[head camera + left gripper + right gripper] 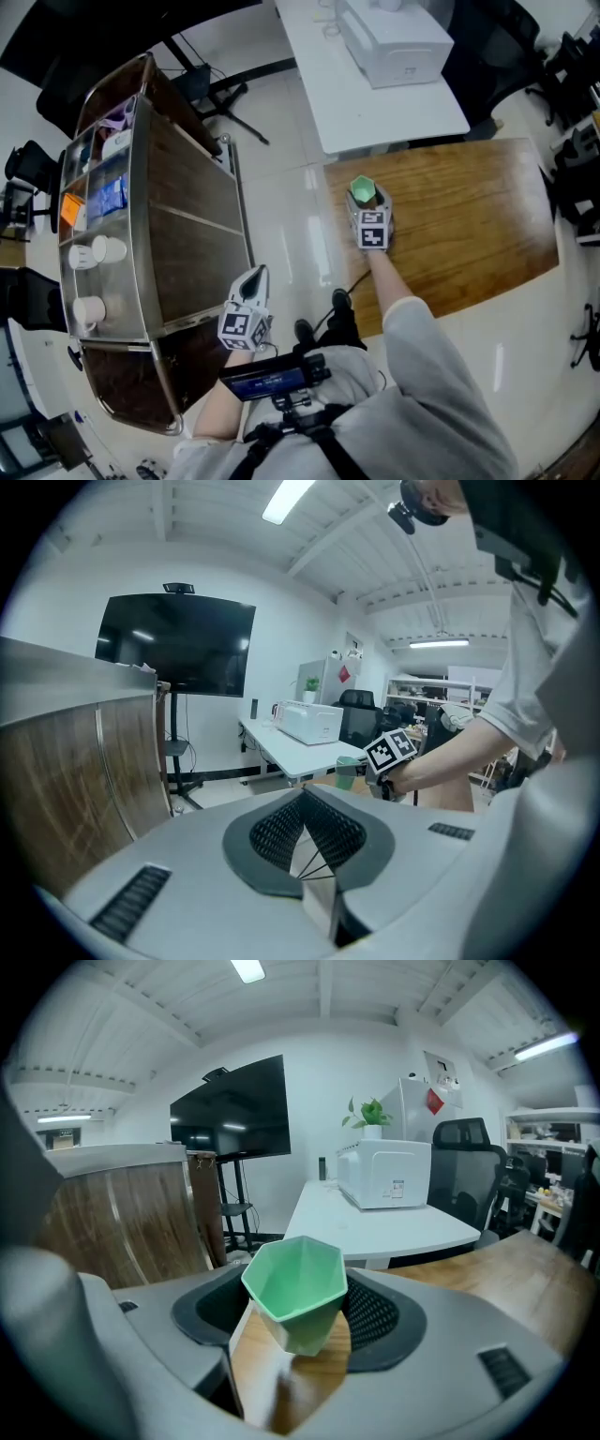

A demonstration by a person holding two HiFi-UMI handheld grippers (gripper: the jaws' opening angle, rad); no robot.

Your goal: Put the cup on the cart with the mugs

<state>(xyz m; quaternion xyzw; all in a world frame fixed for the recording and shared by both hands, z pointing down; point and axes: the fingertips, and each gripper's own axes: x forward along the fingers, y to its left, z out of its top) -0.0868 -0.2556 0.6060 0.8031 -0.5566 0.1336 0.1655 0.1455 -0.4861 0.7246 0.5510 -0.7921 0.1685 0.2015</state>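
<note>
A green faceted cup (363, 192) is at the near left corner of the wooden table (469, 216), with my right gripper (365, 201) around it. In the right gripper view the cup (295, 1302) leans slightly between the two dark pads, which press on its sides. The cart (187, 234) stands to the left, with two white mugs (98, 250) on its far-left shelf. My left gripper (248, 291) hovers beside the cart's near corner. Its pads (281, 832) meet with nothing between them.
A white table (375, 94) with a white appliance (394, 42) adjoins the wooden table at the back. Boxes and packets fill the cart's upper-left shelf (103, 187). Black chairs stand at the far right. A TV on a stand (230, 1110) is behind the cart.
</note>
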